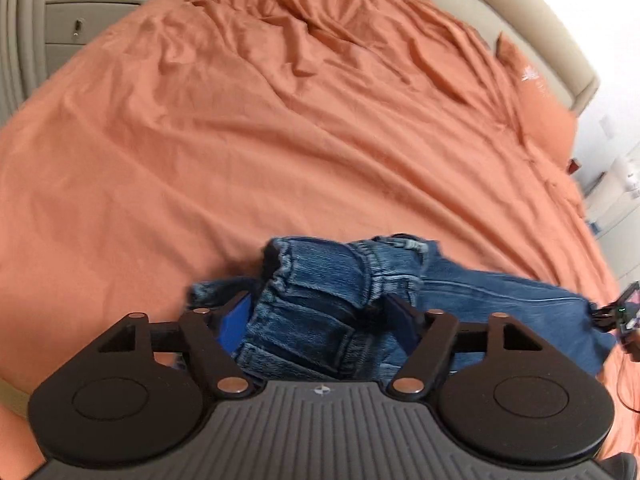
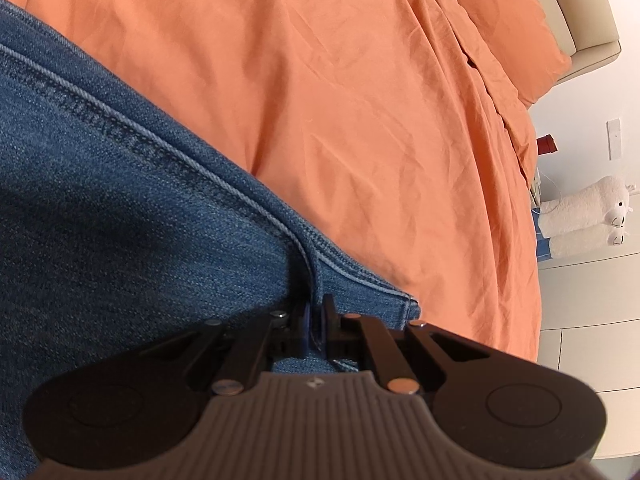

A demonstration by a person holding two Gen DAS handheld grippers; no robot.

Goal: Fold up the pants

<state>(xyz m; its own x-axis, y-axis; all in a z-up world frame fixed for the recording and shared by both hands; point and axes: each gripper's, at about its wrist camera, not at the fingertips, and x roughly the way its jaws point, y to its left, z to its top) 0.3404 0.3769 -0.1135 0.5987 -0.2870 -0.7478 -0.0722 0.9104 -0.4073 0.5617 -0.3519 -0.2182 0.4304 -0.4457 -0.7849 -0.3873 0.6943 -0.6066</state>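
Blue denim pants (image 1: pixel 328 280) lie bunched at the near edge of an orange bedsheet (image 1: pixel 240 140), waistband crumpled up, one leg stretching right. My left gripper (image 1: pixel 320 304) straddles the bunched waist with its jaws wide apart. Denim fills the gap, but the blue face of the left pad (image 1: pixel 236 320) still shows, so the pads do not clamp it. In the right wrist view the pants (image 2: pixel 120 220) cover the left half over the sheet (image 2: pixel 360 120). My right gripper (image 2: pixel 316 316) is shut on a fold at the hem corner of the leg.
A beige nightstand (image 1: pixel 80 20) stands beyond the bed at far left. A padded headboard (image 1: pixel 552 40) and an orange pillow (image 1: pixel 544 112) lie at the right. A white plush toy (image 2: pixel 584 216) sits off the bed's right side. The sheet beyond the pants is wrinkled.
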